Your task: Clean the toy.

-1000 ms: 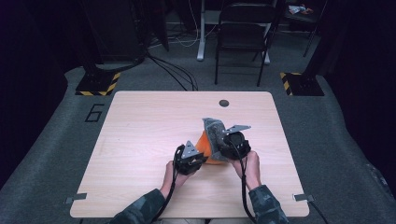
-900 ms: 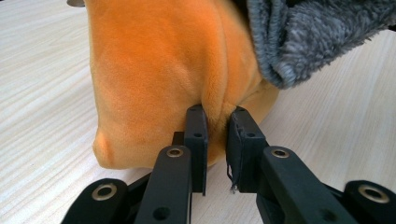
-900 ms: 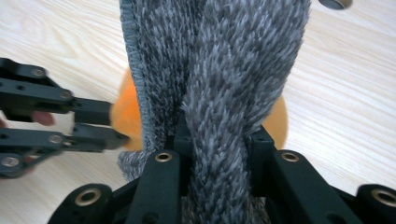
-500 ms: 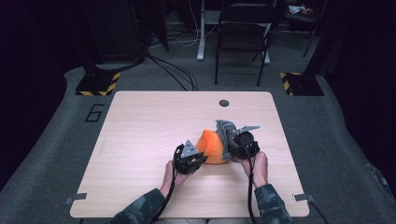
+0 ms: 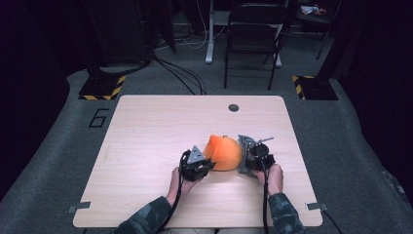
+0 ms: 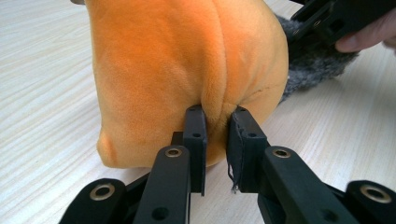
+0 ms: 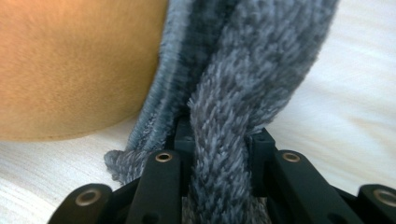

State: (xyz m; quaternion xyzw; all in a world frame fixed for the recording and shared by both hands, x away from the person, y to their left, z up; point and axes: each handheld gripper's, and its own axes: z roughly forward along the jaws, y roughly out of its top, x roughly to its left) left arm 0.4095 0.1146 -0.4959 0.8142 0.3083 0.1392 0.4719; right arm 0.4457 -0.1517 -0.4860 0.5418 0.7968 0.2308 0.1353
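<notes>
1. Light wood-grain table [image 5: 146, 146] with rounded corners, standing on grey carpet [image 5: 53, 146].
2. Near the far edge, a small dark round cap [image 5: 234, 107] set into the tabletop (a cable port, by the look of it).
3. Toward the near right, resting directly on the wood: an orange plush toy [image 5: 223, 153], rounded and soft.
4. Just beside it on the right and touching it, a grey fuzzy cloth [image 5: 245, 146], partly bunched and lifted at one end.
</notes>
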